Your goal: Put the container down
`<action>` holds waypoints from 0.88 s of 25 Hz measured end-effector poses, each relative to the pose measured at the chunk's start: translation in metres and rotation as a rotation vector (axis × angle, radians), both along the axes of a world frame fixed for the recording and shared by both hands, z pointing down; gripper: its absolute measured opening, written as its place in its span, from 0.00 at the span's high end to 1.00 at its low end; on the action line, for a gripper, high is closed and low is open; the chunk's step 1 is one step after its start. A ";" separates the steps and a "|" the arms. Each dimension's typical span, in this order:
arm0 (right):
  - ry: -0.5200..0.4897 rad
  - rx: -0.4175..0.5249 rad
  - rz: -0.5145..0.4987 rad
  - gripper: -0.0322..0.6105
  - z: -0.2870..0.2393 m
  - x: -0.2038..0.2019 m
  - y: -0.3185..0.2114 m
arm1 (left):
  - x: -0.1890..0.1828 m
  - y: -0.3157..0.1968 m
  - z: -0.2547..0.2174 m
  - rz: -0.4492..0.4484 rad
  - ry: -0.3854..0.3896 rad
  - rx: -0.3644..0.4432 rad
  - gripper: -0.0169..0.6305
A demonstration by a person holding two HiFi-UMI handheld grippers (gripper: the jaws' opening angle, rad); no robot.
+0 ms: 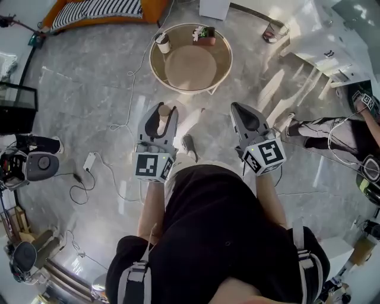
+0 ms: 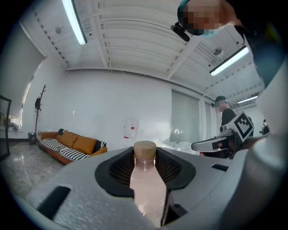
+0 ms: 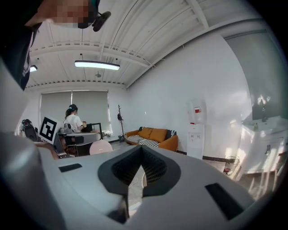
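Note:
The container is a small clear bottle (image 2: 145, 184) of pale pink liquid with a cork-coloured cap (image 2: 145, 149). My left gripper (image 2: 146, 173) is shut on its body and holds it upright, above the floor. From the head view the bottle (image 1: 164, 116) shows between the left gripper's (image 1: 160, 122) fingers, in front of a round wooden table (image 1: 222, 62). My right gripper (image 1: 247, 123) hovers level with it on the right, its jaws shut with nothing between them; the right gripper view shows the same gripper (image 3: 140, 176) with only a thin slit.
On the table stand a small cup (image 1: 163, 43) and a potted plant (image 1: 205, 35). Cables and a power adapter (image 1: 89, 161) lie on the grey floor at left. A second person's leg (image 1: 323, 127) stretches in from the right. An orange sofa (image 1: 98, 10) is far left.

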State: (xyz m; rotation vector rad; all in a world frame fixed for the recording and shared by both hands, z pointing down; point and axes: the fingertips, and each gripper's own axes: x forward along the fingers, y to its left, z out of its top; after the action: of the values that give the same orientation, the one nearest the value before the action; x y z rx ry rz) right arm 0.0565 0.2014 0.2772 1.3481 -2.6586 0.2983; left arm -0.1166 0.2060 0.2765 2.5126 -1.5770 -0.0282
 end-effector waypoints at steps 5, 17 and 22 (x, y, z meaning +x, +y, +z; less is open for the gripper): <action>-0.007 0.005 0.024 0.94 0.001 -0.024 -0.027 | -0.022 -0.032 0.005 0.025 -0.029 0.051 0.75; 0.004 -0.060 0.092 0.94 0.026 -0.026 -0.062 | -0.033 -0.090 0.049 0.058 -0.036 -0.020 0.75; 0.005 -0.078 0.078 0.94 0.032 -0.018 -0.089 | -0.025 -0.113 0.052 0.047 -0.033 -0.030 0.74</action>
State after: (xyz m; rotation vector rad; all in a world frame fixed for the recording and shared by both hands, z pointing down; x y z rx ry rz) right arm 0.0385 0.1126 0.3087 1.4283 -2.5664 0.4030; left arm -0.1411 0.0927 0.3283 2.5385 -1.5185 0.0426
